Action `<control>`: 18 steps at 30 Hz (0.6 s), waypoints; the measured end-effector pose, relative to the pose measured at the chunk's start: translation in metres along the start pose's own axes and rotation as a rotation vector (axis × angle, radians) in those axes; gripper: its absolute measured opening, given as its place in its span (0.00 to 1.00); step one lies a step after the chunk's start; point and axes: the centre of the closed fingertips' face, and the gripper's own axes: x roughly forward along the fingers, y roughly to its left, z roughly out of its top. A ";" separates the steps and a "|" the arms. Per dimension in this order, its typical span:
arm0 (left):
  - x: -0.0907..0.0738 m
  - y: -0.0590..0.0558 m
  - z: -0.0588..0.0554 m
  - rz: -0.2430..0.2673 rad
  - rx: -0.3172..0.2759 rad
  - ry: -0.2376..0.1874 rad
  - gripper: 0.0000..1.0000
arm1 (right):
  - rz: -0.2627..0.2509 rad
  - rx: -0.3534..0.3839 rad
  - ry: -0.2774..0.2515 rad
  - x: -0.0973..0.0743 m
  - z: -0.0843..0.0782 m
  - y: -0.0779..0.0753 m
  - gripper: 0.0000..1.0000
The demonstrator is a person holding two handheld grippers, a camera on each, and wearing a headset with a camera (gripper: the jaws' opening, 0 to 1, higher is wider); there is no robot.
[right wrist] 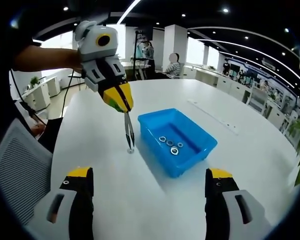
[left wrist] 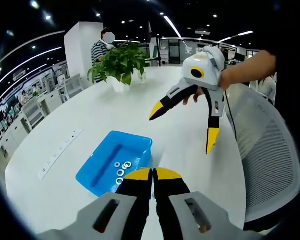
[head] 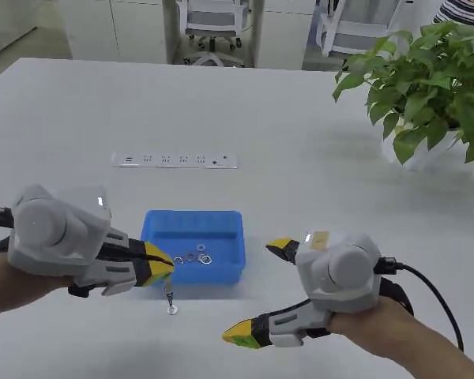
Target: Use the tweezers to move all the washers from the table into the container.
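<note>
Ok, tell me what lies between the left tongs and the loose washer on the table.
The tweezers: gripped in the left tongs, they run down to the washer, seen in the right gripper view.

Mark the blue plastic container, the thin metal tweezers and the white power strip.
blue plastic container [head: 221, 273], head view, front wall.
thin metal tweezers [right wrist: 128, 131], right gripper view, mid-shaft.
white power strip [head: 175, 160], head view, middle of top face.

FREE: counter [head: 324, 189] bare right of and behind container [head: 229, 268]; container top unobstructed | OBSTACLES: tweezers [head: 170, 298] in left gripper [head: 166, 264] stand just before container's near wall; power strip [head: 175, 160] flat behind, well apart; potted plant [head: 426, 87] at far right edge
</note>
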 end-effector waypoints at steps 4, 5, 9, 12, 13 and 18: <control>0.002 -0.001 -0.001 -0.003 -0.001 0.003 0.05 | 0.001 0.004 0.005 0.000 -0.002 0.000 0.93; 0.002 0.000 -0.002 -0.003 0.000 0.003 0.05 | 0.001 0.004 0.006 0.000 -0.003 0.000 0.93; 0.003 0.000 -0.004 0.001 0.007 0.011 0.05 | 0.003 0.007 0.008 0.000 -0.004 0.000 0.93; 0.003 0.001 -0.004 0.002 0.007 0.006 0.05 | 0.006 0.007 0.011 0.001 -0.004 0.002 0.93; 0.004 0.001 -0.003 0.003 0.006 0.004 0.05 | 0.007 0.007 0.011 0.001 -0.005 0.002 0.93; 0.004 0.003 -0.003 0.003 0.003 -0.001 0.05 | 0.012 0.006 0.013 0.002 -0.006 0.004 0.93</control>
